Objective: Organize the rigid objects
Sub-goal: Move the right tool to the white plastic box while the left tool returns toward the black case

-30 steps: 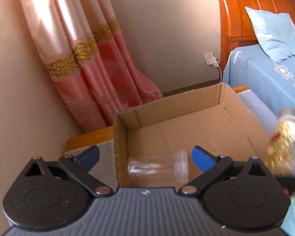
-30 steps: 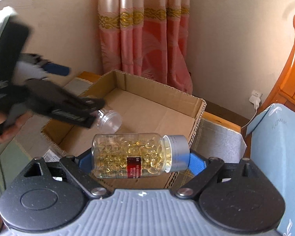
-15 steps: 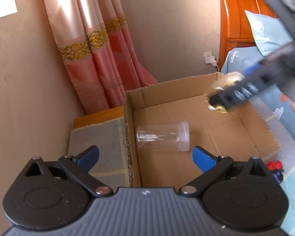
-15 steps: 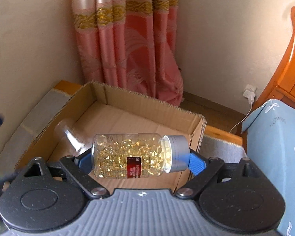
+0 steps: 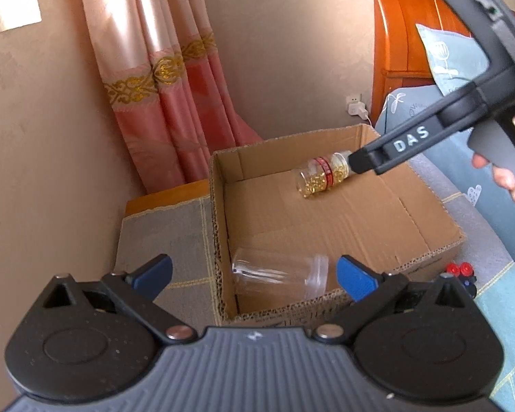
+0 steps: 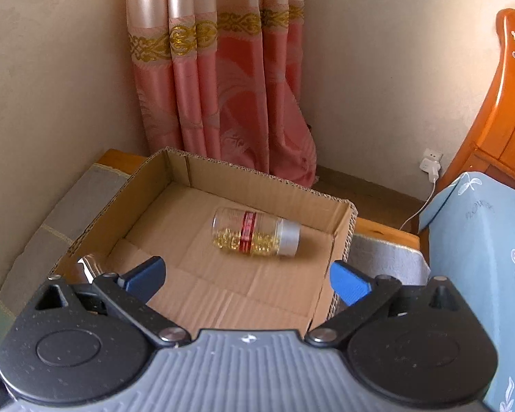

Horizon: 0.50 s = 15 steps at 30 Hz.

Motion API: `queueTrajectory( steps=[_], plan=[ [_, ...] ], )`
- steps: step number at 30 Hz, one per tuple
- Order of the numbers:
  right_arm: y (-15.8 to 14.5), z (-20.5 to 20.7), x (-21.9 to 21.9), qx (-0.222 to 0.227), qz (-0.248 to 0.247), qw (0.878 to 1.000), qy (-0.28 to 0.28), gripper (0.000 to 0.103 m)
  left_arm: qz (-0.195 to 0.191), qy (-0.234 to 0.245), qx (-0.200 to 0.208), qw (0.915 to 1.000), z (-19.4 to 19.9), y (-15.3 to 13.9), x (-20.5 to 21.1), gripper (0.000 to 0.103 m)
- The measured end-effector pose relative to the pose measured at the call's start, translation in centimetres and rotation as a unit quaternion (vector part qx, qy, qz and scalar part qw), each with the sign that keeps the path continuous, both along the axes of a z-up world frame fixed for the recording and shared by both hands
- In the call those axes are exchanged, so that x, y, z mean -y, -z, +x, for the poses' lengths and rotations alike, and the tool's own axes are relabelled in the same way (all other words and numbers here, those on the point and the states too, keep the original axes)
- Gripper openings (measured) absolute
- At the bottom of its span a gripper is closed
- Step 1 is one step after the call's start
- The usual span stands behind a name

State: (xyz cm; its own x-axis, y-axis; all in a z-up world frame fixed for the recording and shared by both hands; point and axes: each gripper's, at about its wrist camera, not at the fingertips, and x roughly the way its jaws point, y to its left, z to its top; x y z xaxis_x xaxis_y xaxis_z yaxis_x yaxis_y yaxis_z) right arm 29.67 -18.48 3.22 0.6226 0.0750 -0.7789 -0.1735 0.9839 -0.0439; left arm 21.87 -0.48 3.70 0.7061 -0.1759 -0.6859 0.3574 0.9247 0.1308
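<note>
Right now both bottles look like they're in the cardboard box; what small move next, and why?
Probably draw the right gripper back out of the brown cardboard box. Its jaws stand open and empty, and the capsule-filled clear bottle with the silver cap lies free on the box floor, as does the empty clear plastic jar.

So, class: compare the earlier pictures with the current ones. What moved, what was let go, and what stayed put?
The right gripper opened and released the capsule bottle, which now lies on its side on the floor of the cardboard box. The left gripper, already open, drew back from the clear jar. The jar and the box stayed where they were.
</note>
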Motion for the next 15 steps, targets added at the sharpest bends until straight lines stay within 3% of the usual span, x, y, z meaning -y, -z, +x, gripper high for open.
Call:
queueTrajectory(
  steps=[8,15],
  plan=[
    [-0.6,-4.1,1.0,0.003,0.032,0.999,0.034,0.103,-0.009,-0.034,0.015,0.9993,-2.6,0.5,-2.0,0.102],
    [3.1,-10.3,1.3,-0.011,0.056,0.996,0.069,0.103,0.001,-0.069,0.006,0.9976,-5.2,3.6,-2.8,0.102]
  ],
)
